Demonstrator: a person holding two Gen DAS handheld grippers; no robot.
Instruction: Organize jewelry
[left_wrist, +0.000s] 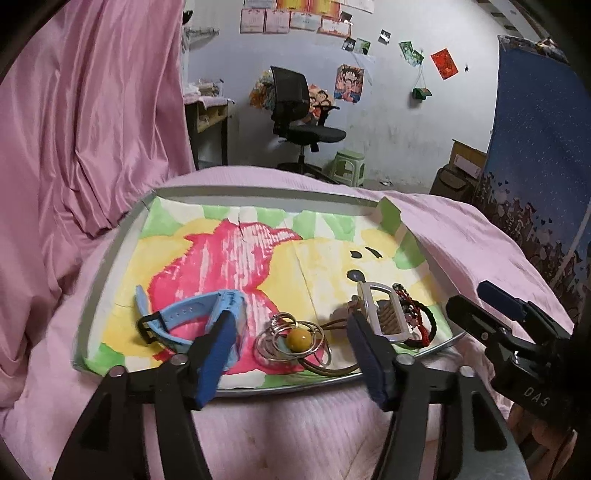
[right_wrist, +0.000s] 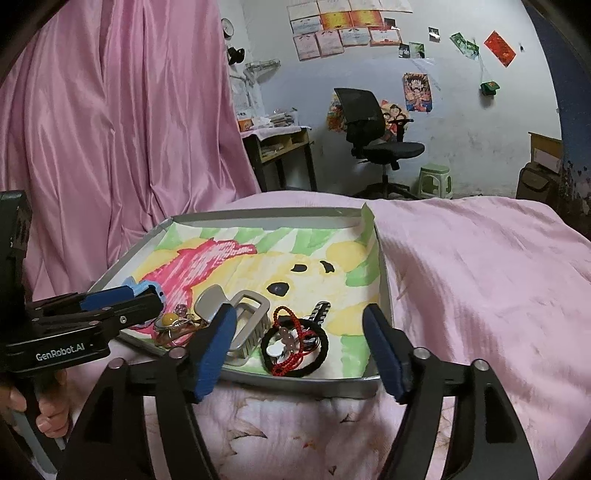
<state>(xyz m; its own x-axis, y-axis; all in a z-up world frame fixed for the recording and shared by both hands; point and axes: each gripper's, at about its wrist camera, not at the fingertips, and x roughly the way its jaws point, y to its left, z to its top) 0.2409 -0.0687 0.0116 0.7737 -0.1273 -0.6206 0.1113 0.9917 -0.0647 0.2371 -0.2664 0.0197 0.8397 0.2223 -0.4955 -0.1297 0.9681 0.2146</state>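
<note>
Left wrist view puts the left hand-held gripper (left_wrist: 291, 354) nearest, its blue pads spread apart with nothing pressed between them, over the near rim of a shallow grey tray (left_wrist: 110, 251) that lies on a pink bed cover (left_wrist: 295, 435). Just beyond the pads rest a light blue watch (left_wrist: 192, 325), a tangle of silver rings around a yellow bead (left_wrist: 297, 338), a white rectangular buckle-like piece (left_wrist: 380, 310) and a black-and-red braided bracelet (left_wrist: 421, 325), all crowded along the tray's near edge on a painted paper liner (left_wrist: 236, 258); the liner's far half is bare. The right hand-held gripper (right_wrist: 299, 347) also stands open, empty, framing the bracelet and what may be a small striped clip, too blurred to name. Only the right wrist view shows the person's fingers (right_wrist: 48, 417) on the left handle and the wide stretch of cover right of the tray. Farther back hang a pink curtain (right_wrist: 110, 129), then an office chair (left_wrist: 299, 114) and a green stool (left_wrist: 347, 166) by the wall.
</note>
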